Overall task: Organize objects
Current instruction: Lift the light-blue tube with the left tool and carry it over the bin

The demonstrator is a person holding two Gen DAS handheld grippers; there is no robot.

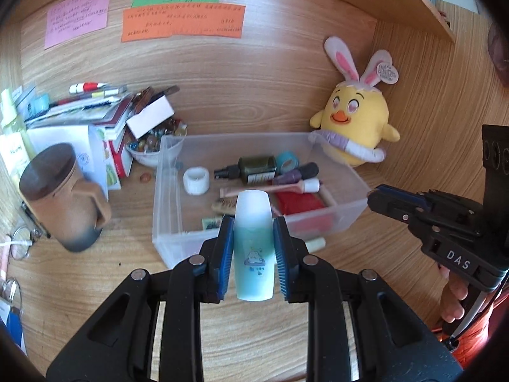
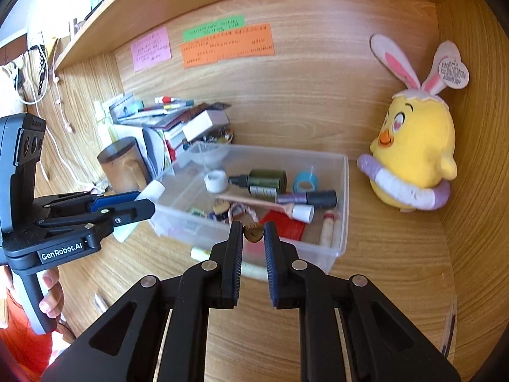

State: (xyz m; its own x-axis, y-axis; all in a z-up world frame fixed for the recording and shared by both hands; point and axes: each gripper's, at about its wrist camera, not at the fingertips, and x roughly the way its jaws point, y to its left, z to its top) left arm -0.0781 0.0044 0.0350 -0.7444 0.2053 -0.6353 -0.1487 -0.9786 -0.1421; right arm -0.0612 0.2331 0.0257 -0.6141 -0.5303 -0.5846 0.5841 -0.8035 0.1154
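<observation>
My left gripper (image 1: 253, 220) is shut on a pale green and white bottle (image 1: 253, 254) with a small cartoon on it, held above the desk in front of a clear plastic box (image 1: 235, 136). The box holds a dark spray bottle (image 1: 251, 169), a tape roll, a white cap, a brush and a red card. In the right wrist view my right gripper (image 2: 253, 226) is shut on a small brown lump (image 2: 253, 234) over the near edge of the box (image 2: 280, 150). The left gripper (image 2: 140, 203) with its bottle hangs at the box's left corner. The right gripper (image 1: 374, 195) shows at the box's right corner.
A yellow plush chick (image 2: 413, 156) leans in the right corner. A brown lidded mug (image 1: 60, 197), a bowl of marbles (image 1: 152, 146) and stacked books and boxes (image 1: 95, 117) crowd the left. A pale stick (image 2: 251, 270) lies before the box. Sticky notes (image 1: 181, 22) hang on the back wall.
</observation>
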